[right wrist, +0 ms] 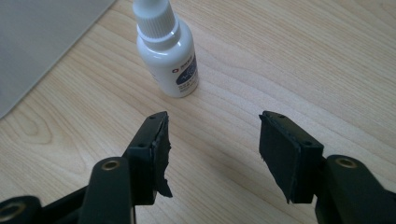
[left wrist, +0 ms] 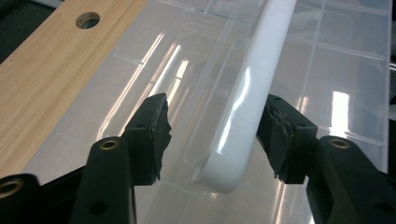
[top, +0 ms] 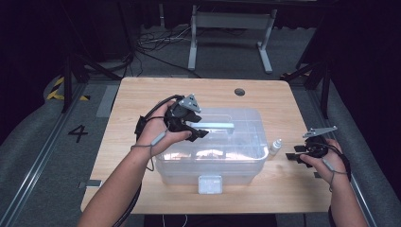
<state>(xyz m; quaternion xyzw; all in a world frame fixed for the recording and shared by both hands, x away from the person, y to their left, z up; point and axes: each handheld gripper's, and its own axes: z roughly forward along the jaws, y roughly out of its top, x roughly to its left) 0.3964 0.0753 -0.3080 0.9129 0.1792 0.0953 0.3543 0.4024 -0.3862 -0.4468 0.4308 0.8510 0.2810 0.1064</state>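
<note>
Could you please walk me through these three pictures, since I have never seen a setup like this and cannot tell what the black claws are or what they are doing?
A person stands at a wooden table and holds a hand-operated two-jaw gripper in each hand. The high view looks down from above; the other two come from small cameras riding on each gripper, looking along its black jaws.

On the table stands a clear plastic box with a lid and a white handle on top. Beside it stands a small white dropper bottle.

The left gripper is over the lid, its jaws on either side of the handle's end. One pad looks close to or touching it, the other stands apart, so nothing is gripped yet.

The right gripper is open just short of the bottle, holding nothing.
</note>
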